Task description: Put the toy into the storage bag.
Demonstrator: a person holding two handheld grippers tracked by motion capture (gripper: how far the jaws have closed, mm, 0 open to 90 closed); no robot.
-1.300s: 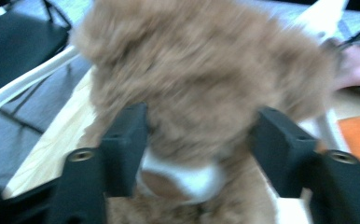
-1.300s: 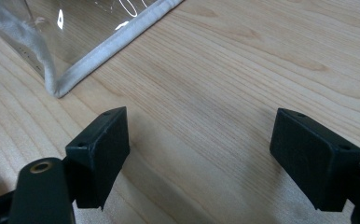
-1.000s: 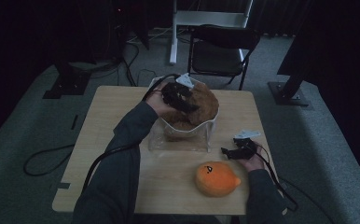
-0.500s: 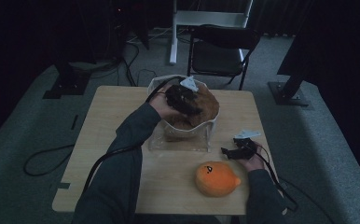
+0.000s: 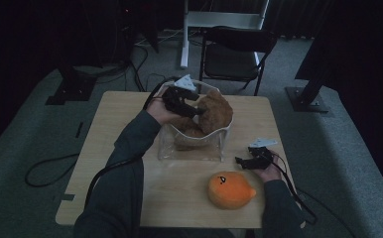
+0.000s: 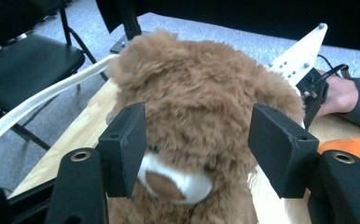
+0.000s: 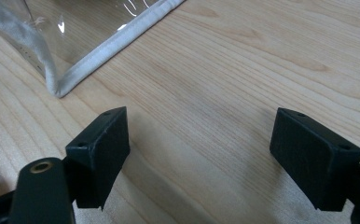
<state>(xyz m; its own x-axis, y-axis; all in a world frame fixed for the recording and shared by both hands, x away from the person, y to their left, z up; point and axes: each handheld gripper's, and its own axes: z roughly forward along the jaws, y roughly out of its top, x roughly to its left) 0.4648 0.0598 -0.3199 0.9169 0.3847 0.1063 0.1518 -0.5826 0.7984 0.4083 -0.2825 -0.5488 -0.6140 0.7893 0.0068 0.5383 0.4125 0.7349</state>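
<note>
At the tabletop's far edge, the left gripper [image 5: 195,110] clamps the brown teddy bear's [image 5: 214,111] head, which sits half out of the clear bag [image 5: 192,148] (not yet fully lifted free). The right gripper [image 5: 245,161] rests open near the right edge, beside the orange plush [image 5: 230,189].

High view dim, murky, room behind nearly black. Both gripper views brighter, evenly lit. Bear [image 6: 201,116] fur sharp; near jaws slightly soft. Faint glare streaks on clear bag [image 7: 89,28]; soft shadows under jaws.
</note>
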